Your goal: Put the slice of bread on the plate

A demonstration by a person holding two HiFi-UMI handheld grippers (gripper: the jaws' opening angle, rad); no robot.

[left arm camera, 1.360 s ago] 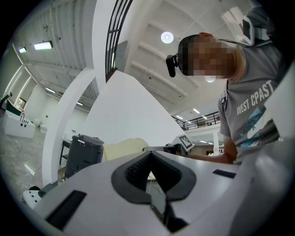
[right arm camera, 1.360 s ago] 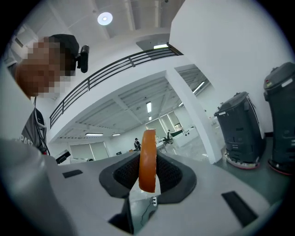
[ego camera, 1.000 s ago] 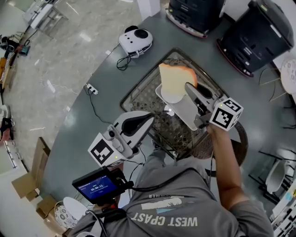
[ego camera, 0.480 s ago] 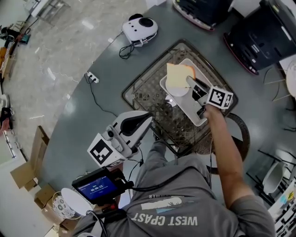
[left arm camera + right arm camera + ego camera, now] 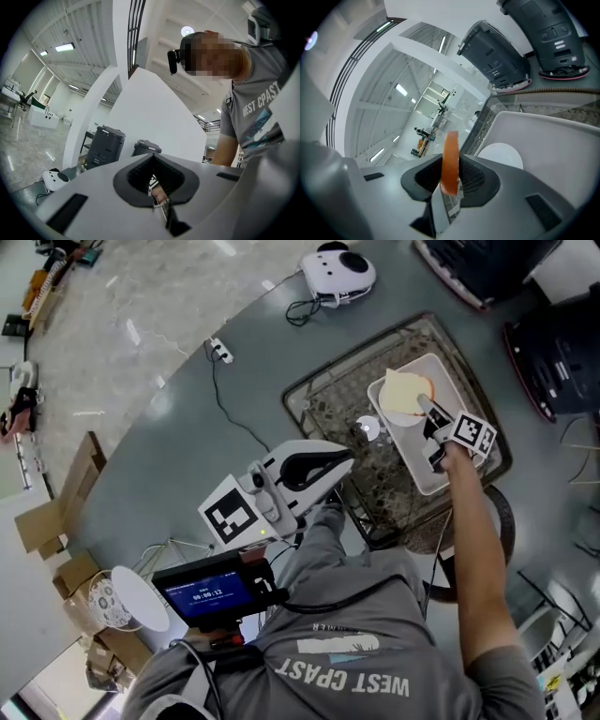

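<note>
1. My right tongs (image 5: 427, 409) are out over the wire basket (image 5: 328, 399) on the grey table (image 5: 187, 456), reaching toward the far side of it.
2. They are pinching the slice of bread (image 5: 406, 393). In the right gripper view its orange crust (image 5: 450, 161) stands edge-on between the jaws, held partly apart by the slice's thickness.
3. The bread is over the far end of the white tray (image 5: 427, 470) that sits in the basket.
4. There is a round white plate (image 5: 500, 154) inside that tray, and from the head view the slice sits right above it (whether it is touching the plate I cannot tell).
5. My left tongs (image 5: 342, 463) are close to my body at the near edge of the table, pointing level toward the basket and well apart from the tray.
6. Their jaws are pressed together with nothing between them; in the left gripper view I only see my other hand through the gap.
7. Two black appliances (image 5: 562, 352) stand beyond the basket at the table's far edge, and a white panda-faced gadget (image 5: 337, 268) lies off to the left with its cable trailing.
</note>
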